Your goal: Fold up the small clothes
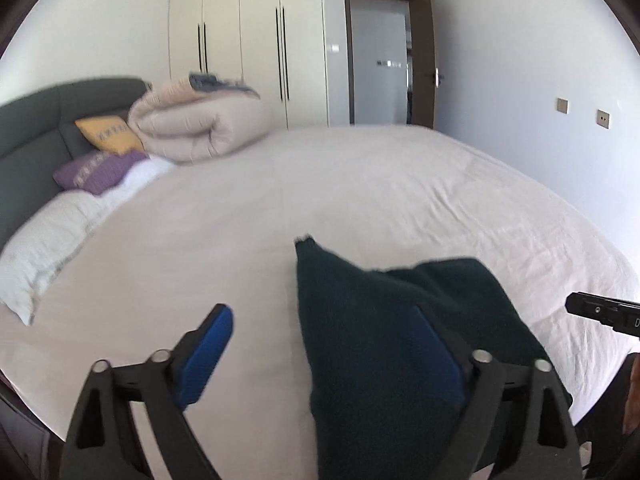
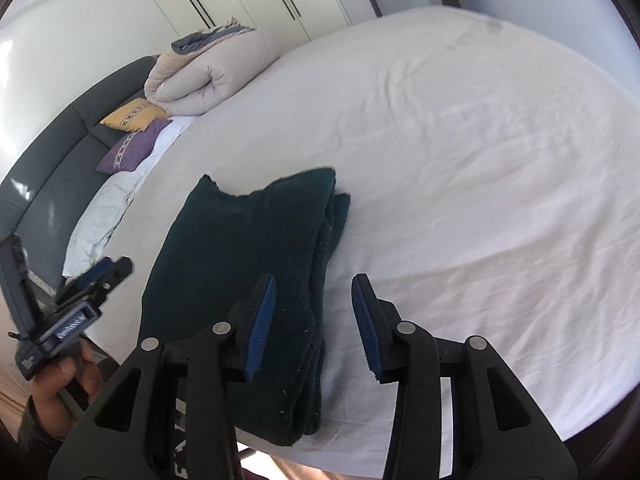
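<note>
A dark green garment (image 1: pixel 380 320) lies folded into a thick, several-layered stack on the white bed sheet (image 1: pixel 360 184), close to the near edge. In the left wrist view my left gripper (image 1: pixel 320 312) hangs over it with jaws wide apart; the left pad (image 1: pixel 208 356) is over bare sheet and the right pad (image 1: pixel 436 356) over the garment, neither pressing on anything. In the right wrist view my right gripper (image 2: pixel 316 280) hovers open above the garment (image 2: pixel 240 260), straddling its folded right edge. At the left, a hand (image 2: pixel 60 380) holds the left gripper (image 2: pixel 108 270).
A rolled beige duvet (image 1: pixel 196 124), a yellow pillow (image 1: pixel 108 134), a purple pillow (image 1: pixel 96 172) and a white pillow (image 1: pixel 44 248) lie by the grey headboard (image 1: pixel 32 136). Wardrobe doors (image 1: pixel 260 48) and an open door (image 1: pixel 424 52) stand beyond the bed. The right gripper's tip (image 1: pixel 600 312) shows at the right.
</note>
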The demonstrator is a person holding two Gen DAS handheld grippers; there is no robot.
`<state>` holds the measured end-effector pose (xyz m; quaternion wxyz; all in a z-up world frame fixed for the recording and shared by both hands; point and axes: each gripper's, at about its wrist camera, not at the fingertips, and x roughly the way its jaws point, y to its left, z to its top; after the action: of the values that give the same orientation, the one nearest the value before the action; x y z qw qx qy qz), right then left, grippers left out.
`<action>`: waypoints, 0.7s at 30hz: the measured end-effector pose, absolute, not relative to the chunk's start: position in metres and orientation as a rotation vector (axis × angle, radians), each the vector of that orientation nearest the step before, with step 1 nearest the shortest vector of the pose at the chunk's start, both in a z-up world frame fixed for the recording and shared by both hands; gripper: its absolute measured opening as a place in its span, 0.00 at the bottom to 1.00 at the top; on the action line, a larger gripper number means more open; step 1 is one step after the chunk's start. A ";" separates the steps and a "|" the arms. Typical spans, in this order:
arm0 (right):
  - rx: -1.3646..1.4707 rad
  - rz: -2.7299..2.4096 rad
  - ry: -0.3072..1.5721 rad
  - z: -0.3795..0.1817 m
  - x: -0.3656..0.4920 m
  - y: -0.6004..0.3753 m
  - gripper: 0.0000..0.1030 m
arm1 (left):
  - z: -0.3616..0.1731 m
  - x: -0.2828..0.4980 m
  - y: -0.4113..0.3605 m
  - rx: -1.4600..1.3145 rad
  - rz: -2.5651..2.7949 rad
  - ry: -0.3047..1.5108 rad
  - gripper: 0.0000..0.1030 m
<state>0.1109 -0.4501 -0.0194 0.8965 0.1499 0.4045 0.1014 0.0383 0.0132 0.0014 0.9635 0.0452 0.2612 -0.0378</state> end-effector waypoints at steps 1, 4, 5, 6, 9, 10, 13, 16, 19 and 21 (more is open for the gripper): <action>0.276 0.194 0.802 -0.007 0.103 -0.450 0.41 | 0.016 0.026 0.013 0.110 -0.060 0.453 1.00; 0.169 0.133 0.634 0.038 0.073 -0.444 0.69 | 0.053 0.003 0.015 0.110 -0.032 0.325 1.00; 0.146 0.116 0.552 0.054 0.059 -0.442 0.76 | 0.062 -0.003 0.016 0.103 -0.013 0.311 1.00; 0.133 0.107 0.473 0.067 0.047 -0.440 0.90 | 0.071 -0.006 0.016 0.090 0.006 0.311 1.00; 0.103 0.096 0.187 0.104 0.005 -0.435 1.00 | 0.093 -0.022 0.024 0.023 -0.021 0.296 1.00; 0.077 0.090 0.125 0.116 -0.005 -0.431 1.00 | 0.097 -0.029 0.027 0.002 -0.042 0.274 1.00; 0.012 0.132 0.099 0.142 -0.019 -0.423 1.00 | 0.109 -0.043 0.030 -0.013 -0.062 0.245 1.00; -0.004 0.127 0.177 0.156 -0.023 -0.419 1.00 | 0.105 -0.043 0.024 0.050 -0.028 0.330 1.00; 0.037 0.111 0.296 0.155 -0.018 -0.422 1.00 | 0.090 -0.046 0.014 0.105 -0.017 0.386 1.00; 0.064 0.145 0.356 0.147 -0.018 -0.423 1.00 | 0.073 -0.039 0.010 0.105 -0.020 0.461 1.00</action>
<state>-0.0182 -0.4230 0.1467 0.9810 0.0320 0.1770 0.0721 -0.0393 0.0096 0.0733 0.9721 0.0519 0.2284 -0.0101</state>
